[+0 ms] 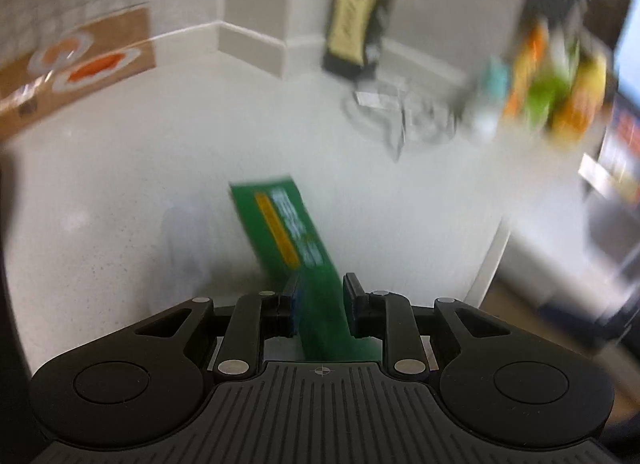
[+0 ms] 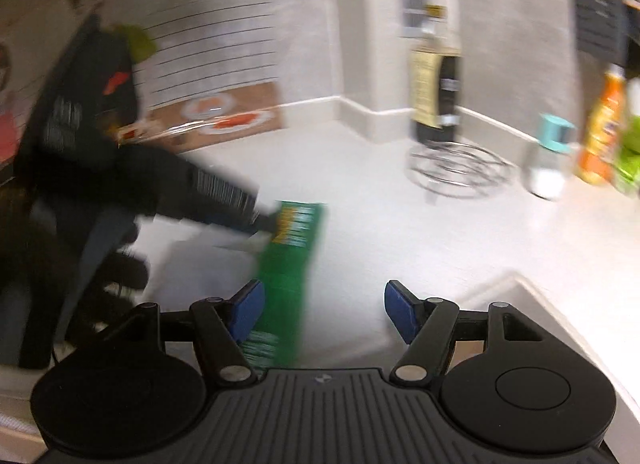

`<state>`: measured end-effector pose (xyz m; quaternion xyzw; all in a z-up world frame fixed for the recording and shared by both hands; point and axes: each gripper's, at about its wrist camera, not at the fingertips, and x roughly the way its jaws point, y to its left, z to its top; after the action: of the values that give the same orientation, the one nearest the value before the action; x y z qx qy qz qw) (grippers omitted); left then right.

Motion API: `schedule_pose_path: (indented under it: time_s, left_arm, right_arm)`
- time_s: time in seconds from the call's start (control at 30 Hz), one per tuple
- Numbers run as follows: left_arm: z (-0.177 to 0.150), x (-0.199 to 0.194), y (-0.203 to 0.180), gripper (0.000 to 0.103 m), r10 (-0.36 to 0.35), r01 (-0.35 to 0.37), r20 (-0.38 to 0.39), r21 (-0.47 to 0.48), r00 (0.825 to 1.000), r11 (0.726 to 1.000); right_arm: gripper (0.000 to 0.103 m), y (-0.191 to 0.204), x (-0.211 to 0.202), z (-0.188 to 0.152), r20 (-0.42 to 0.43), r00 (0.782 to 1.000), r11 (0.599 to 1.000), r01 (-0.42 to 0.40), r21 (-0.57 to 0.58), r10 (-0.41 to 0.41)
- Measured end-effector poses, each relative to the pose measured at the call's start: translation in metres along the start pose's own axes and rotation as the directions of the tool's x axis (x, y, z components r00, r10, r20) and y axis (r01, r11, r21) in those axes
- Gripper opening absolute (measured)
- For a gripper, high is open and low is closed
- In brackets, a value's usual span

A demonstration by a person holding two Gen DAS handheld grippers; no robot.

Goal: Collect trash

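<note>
**Green carton clamped on the left, right jaws spread wide**

Closest in, the left gripper (image 1: 320, 300) had its pads pressed on the green carton (image 1: 288, 227), which jutted forward and up over the white countertop (image 1: 120, 183). From the right wrist, the right gripper (image 2: 324, 310) stood with its blue pads well apart, nothing pinched; the same green carton (image 2: 292, 248) ran just beside its left pad, and whether it touched that pad could not be told through the blur. The other gripper (image 2: 224, 195) came in from the left as a dark smear, reaching the carton's far end.

Further out on the counter sat a wire ring stand (image 1: 400, 119), empty-looking but smeared. Beside it stood a clear jar with a teal lid (image 2: 550, 155), then an orange bottle (image 2: 604, 127) and something bright green (image 2: 632, 151) at the right edge. Behind the stand a dark bottle with a pale label (image 1: 352, 19) stood near the wall corner (image 1: 256, 3). Far left, a brown board with orange-and-white rounds (image 1: 88, 59) lay against the tiled wall. A counter edge (image 2: 560, 320) cut across the near right.
</note>
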<state>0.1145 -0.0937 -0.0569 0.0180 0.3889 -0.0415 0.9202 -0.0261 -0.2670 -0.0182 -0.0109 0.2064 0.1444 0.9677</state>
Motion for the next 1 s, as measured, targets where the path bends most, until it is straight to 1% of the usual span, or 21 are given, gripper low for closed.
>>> schedule_pose_path:
  time_s: [0.07, 0.1, 0.17, 0.2, 0.27, 0.3, 0.4, 0.53, 0.63, 0.67, 0.7, 0.73, 0.8, 0.83, 0.9, 0.97, 1.0]
  left_arm:
    - [-0.01, 0.012, -0.019, 0.029, 0.063, -0.059, -0.037, 0.101, 0.997, 0.993]
    - [-0.014, 0.014, -0.027, 0.031, 0.085, -0.08, -0.024, 0.144, 0.996, 0.986]
    - [-0.016, 0.018, -0.034, 0.037, 0.11, -0.104, -0.025, 0.171, 0.994, 0.98]
    - [-0.016, 0.021, -0.035, 0.039, 0.116, -0.109, -0.037, 0.162, 0.993, 0.981]
    - [-0.014, 0.025, -0.034, 0.048, 0.141, -0.131, -0.056, 0.149, 0.988, 0.98]
    - [-0.013, 0.026, -0.033, 0.05, 0.145, -0.136, -0.055, 0.139, 0.988, 0.981]
    - [-0.013, 0.027, -0.029, 0.05, 0.134, -0.128, -0.054, 0.101, 0.989, 0.987]
    - [-0.009, 0.028, -0.023, 0.05, 0.109, -0.107, -0.069, 0.036, 0.992, 0.994]
    - [-0.014, 0.026, -0.021, 0.05, 0.093, -0.092, -0.052, 0.027, 0.994, 0.995]
    - [-0.018, 0.024, -0.021, 0.049, 0.091, -0.09, -0.032, 0.031, 0.995, 0.995]
    - [-0.021, 0.021, -0.02, 0.041, 0.087, -0.086, -0.016, 0.028, 0.996, 0.996]
    - [-0.023, 0.017, -0.017, 0.032, 0.078, -0.078, 0.002, 0.004, 0.997, 0.997]
    - [-0.024, 0.005, -0.008, 0.022, 0.049, -0.047, 0.028, -0.071, 0.998, 0.996]
    - [-0.023, -0.005, -0.005, 0.02, 0.032, -0.027, 0.05, -0.089, 0.998, 0.996]
    - [-0.02, -0.029, 0.001, 0.02, 0.016, -0.006, 0.11, -0.084, 0.994, 0.996]
    - [-0.016, -0.057, 0.011, 0.02, 0.012, 0.003, 0.186, -0.079, 0.982, 0.997]
    - [-0.015, -0.071, 0.019, 0.02, 0.022, -0.003, 0.218, -0.085, 0.976, 0.996]
  right_arm:
    - [0.067, -0.013, -0.002, -0.006, 0.0, 0.999, 0.999, 0.032, 0.033, -0.032]
    - [0.067, -0.02, -0.002, -0.009, -0.004, 0.999, 0.998, 0.042, 0.056, -0.042]
    - [0.067, -0.034, -0.001, -0.017, -0.015, 0.998, 0.993, 0.055, 0.101, -0.054]
    - [0.067, -0.04, -0.001, -0.021, -0.018, 0.998, 0.991, 0.058, 0.121, -0.056]
    - [0.067, -0.049, -0.003, -0.028, -0.02, 0.998, 0.987, 0.056, 0.15, -0.054]
    - [0.067, -0.052, -0.004, -0.031, -0.02, 0.999, 0.985, 0.054, 0.162, -0.051]
    - [0.067, -0.063, -0.004, -0.038, -0.019, 0.999, 0.981, 0.035, 0.193, -0.033]
    - [0.067, -0.067, 0.003, -0.041, -0.034, 0.999, 0.978, 0.017, 0.207, -0.011]
    - [0.067, -0.068, 0.006, -0.042, -0.038, 0.999, 0.979, 0.005, 0.202, 0.002]
    - [0.067, -0.067, 0.007, -0.042, -0.037, 0.999, 0.98, 0.003, 0.198, 0.005]
    - [0.067, -0.067, 0.006, -0.043, -0.035, 0.999, 0.981, 0.002, 0.194, 0.005]
    - [0.067, -0.066, 0.006, -0.043, -0.033, 0.999, 0.982, 0.004, 0.19, 0.003]
    - [0.067, -0.063, 0.004, -0.044, -0.021, 1.0, 0.986, 0.014, 0.169, -0.011]
    - [0.067, -0.06, 0.002, -0.043, -0.009, 1.0, 0.989, 0.018, 0.149, -0.017]
    - [0.071, -0.05, 0.001, -0.04, 0.012, 1.0, 0.996, 0.016, 0.083, -0.017]
    - [0.072, -0.037, 0.003, -0.035, 0.016, 1.0, 0.999, -0.015, 0.031, 0.014]
    - [0.072, -0.028, 0.006, -0.031, 0.013, 0.999, 0.999, -0.048, 0.013, 0.048]
